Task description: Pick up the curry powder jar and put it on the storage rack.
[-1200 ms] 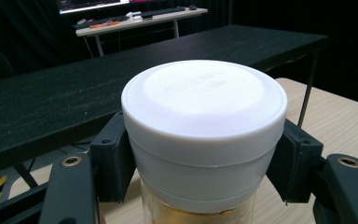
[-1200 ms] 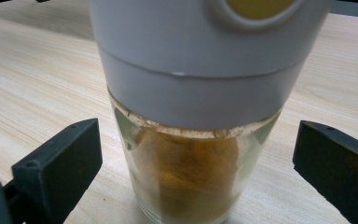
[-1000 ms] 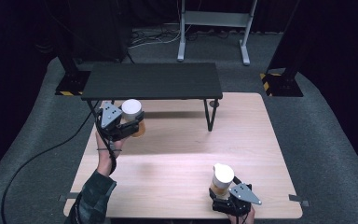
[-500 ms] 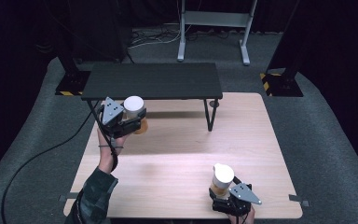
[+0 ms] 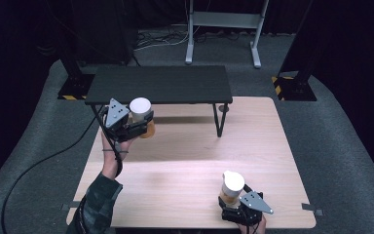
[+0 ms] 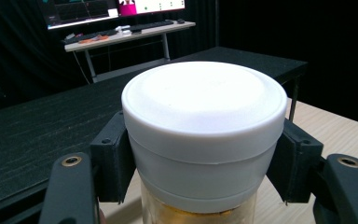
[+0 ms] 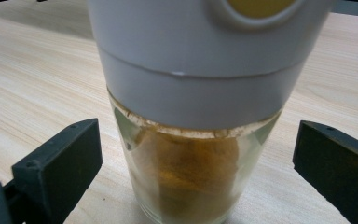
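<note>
A glass jar (image 5: pixel 141 116) with a white lid and amber powder hangs just in front of the black shelf (image 5: pixel 160 84), at its left end. My left gripper (image 5: pixel 140 127) is shut on it, its pads (image 6: pixel 114 158) pressing on the lid's sides (image 6: pixel 204 135). A second jar of the same kind (image 5: pixel 232 187) stands on the wooden table (image 5: pixel 185 146) near its front right. My right gripper (image 5: pixel 230 204) is open around it. In the right gripper view both pads (image 7: pixel 63 163) stand clear of the glass (image 7: pixel 191 154).
The low black shelf stands on thin legs (image 5: pixel 219 119) across the back of the table. Beyond the table are grey carpet, a metal stand (image 5: pixel 224 29) and black posts on striped bases (image 5: pixel 294 87). A cable (image 5: pixel 44 161) trails off to the left.
My left gripper has carried its jar a little way up the picture, toward the shelf's front edge. The right gripper and its jar have kept still.
</note>
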The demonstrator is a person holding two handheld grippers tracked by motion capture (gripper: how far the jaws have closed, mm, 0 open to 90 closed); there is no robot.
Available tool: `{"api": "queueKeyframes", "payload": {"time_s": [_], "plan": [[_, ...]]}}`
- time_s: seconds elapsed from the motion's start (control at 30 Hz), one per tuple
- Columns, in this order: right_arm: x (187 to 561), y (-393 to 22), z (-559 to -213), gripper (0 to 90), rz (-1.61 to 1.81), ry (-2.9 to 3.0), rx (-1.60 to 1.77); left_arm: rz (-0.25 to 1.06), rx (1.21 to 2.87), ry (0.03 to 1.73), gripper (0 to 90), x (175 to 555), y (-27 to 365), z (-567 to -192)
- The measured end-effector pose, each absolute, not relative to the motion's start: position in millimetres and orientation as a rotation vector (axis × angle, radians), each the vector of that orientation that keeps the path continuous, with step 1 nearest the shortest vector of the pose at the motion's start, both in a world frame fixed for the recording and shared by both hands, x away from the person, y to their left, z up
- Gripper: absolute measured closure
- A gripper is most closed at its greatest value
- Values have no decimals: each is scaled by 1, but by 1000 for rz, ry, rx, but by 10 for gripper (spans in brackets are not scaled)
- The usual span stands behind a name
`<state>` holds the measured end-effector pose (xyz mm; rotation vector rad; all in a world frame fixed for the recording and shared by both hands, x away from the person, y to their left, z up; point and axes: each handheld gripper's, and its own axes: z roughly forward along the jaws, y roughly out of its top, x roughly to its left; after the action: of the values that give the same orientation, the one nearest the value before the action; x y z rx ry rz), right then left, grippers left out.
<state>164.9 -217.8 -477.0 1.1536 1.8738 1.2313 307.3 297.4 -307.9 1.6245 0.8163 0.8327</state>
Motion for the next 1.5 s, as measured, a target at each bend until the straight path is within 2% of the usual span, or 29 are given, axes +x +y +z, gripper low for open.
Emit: {"api": "queueKeyframes", "payload": {"time_s": [0.83,1.5], "plan": [[166,-217,-476,0,1224,1881,1155,768,1613,798,333,323,305,-290],[165,-217,-476,0,1225,1879,1156,768,1598,765,333,325,305,-276]]}}
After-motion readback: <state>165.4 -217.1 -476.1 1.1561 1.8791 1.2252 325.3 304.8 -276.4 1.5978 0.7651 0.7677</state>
